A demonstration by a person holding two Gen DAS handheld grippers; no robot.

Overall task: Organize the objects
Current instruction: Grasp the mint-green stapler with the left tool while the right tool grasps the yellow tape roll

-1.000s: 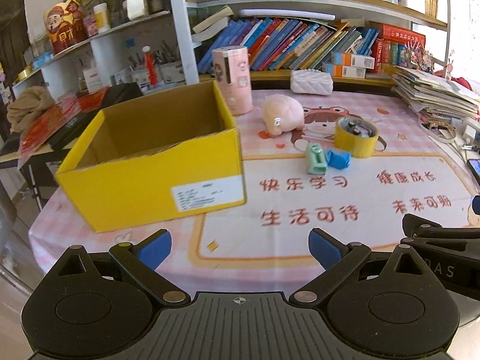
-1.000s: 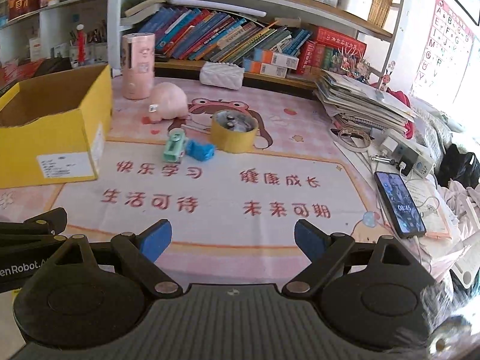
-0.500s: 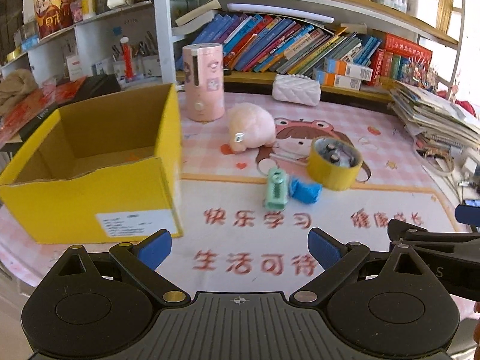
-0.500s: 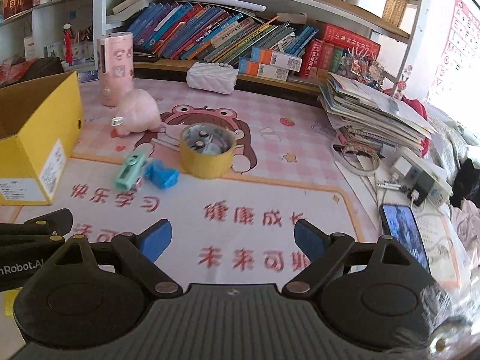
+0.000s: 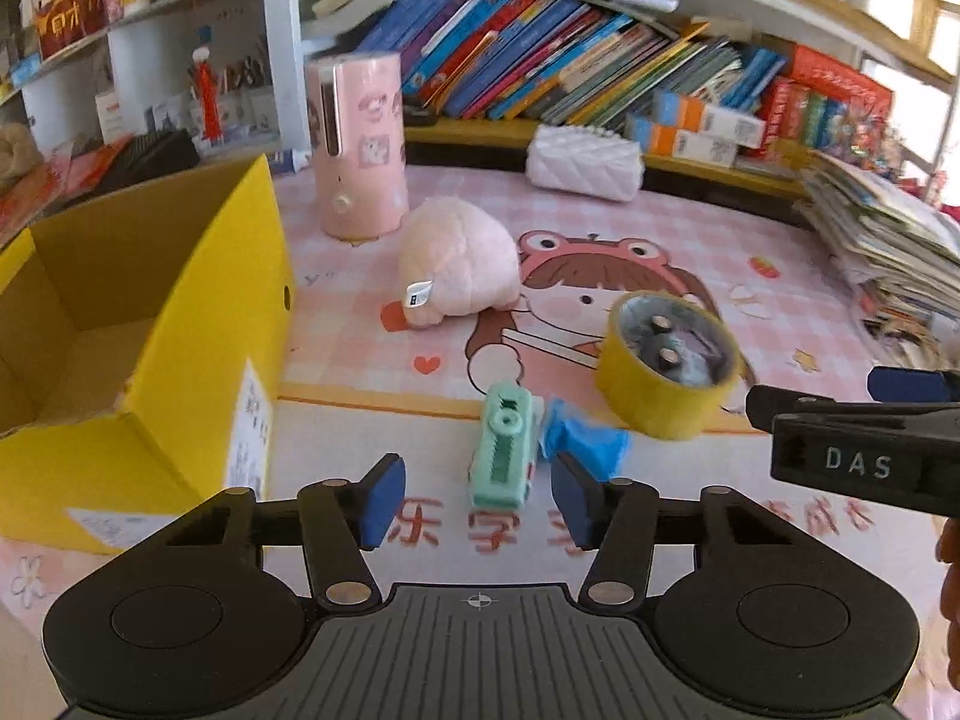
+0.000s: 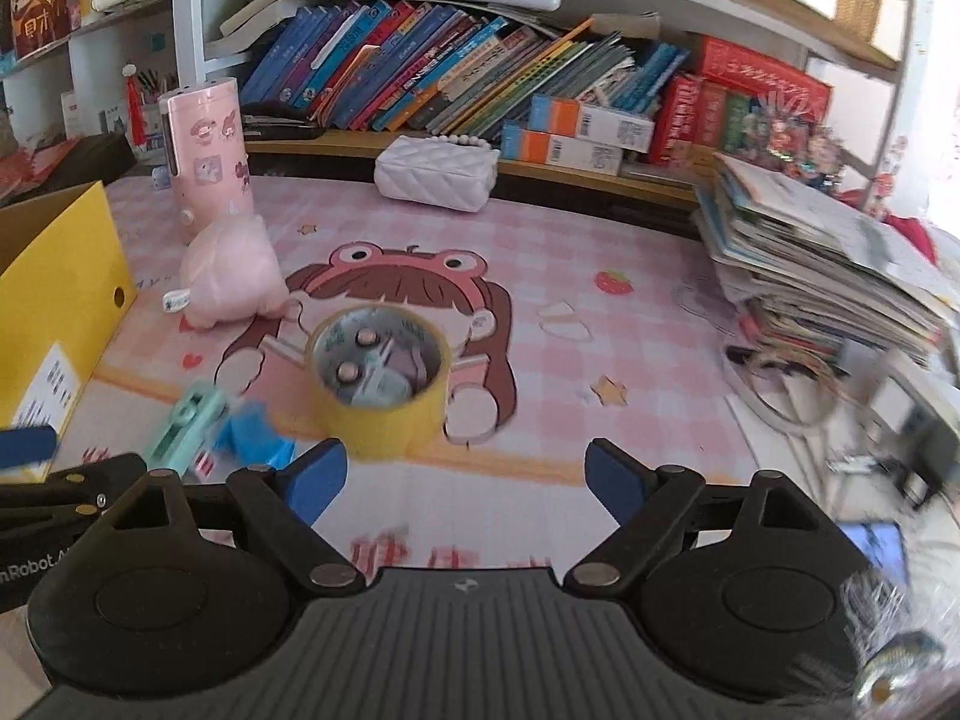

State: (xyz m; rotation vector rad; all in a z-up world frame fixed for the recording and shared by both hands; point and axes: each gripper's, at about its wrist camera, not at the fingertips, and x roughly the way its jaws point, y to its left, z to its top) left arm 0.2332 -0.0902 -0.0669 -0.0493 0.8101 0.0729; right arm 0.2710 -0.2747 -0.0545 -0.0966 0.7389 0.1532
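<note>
The left claw [image 5: 477,495] hovers low over the desk [image 5: 690,240], its blue pads partly drawn in after just closing further, yet still apart and pressing on nothing. Between them, just beyond the tips, lies a mint-green toy [image 5: 504,450], a small oblong block. Its long axis runs from near to far, almost in line with the claw, with the far end tipped slightly to the right. A crumpled blue item [image 5: 585,441] touches its right side, and the right pad overlaps it in the view; whether they touch is hard to tell.

The right claw [image 6: 465,483] is spread wide with nothing between its pads. Just beyond it stands a roll of yellow tape [image 6: 378,378], lying flat with its hole facing up and small round objects inside. In this view the green toy [image 6: 183,426] lies to the left of the tape, blurred.

Farther back on the pink patterned desk rest a pink plush toy [image 5: 459,273], an upright pink cylinder [image 5: 357,147] and a white quilted pouch [image 5: 585,165]. An open yellow cardboard box [image 5: 198,324] sits at the left. A pile of books and papers [image 6: 828,276] is stacked at the right, and shelves of books [image 5: 570,72] line the far wall.
</note>
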